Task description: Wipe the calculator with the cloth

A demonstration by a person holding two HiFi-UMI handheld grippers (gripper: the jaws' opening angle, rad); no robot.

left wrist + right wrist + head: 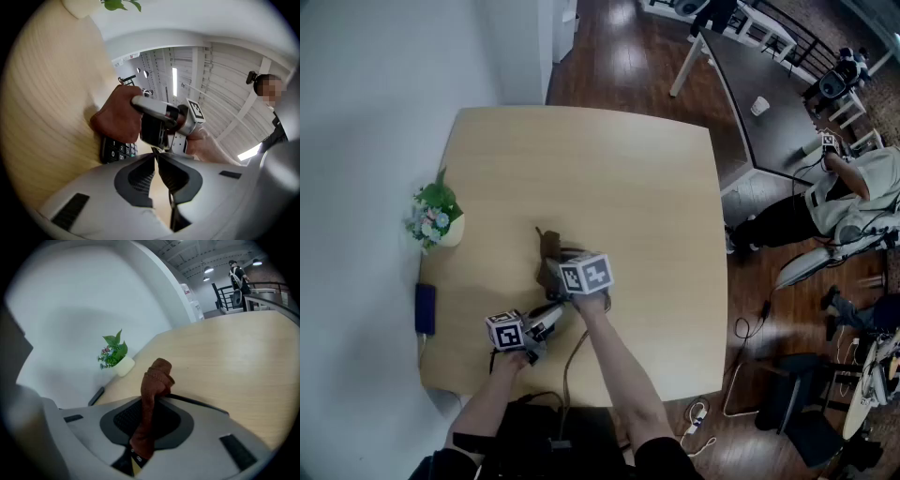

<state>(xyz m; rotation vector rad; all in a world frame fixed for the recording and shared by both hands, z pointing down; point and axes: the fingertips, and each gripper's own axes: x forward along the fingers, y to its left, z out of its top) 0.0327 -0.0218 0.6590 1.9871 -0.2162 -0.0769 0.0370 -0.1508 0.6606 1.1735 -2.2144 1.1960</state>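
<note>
Step in hand: the wipe itself. The right claw (155, 401) is clamped on the brown cloth (158, 373), tilted down, and the bunched cloth presses on the calculator (116, 151), which lies flat on the bench (609, 178) near the person's edge. One block of keys shows beside the cloth.

Left claw (156, 158): closed, held level, nothing visible between its jaws. Its tips sit just beside the calculator. Whether they touch it I cannot tell.

Next move, my judgement: drag the cloth across the uncovered keys with light pressure. The calculator looks light and may slide, so the left claw should brace its edge.

Containers: one white pot (451, 231) at the bench's left side, holding a green plant with small flowers (432, 210), well apart from the work.
</note>
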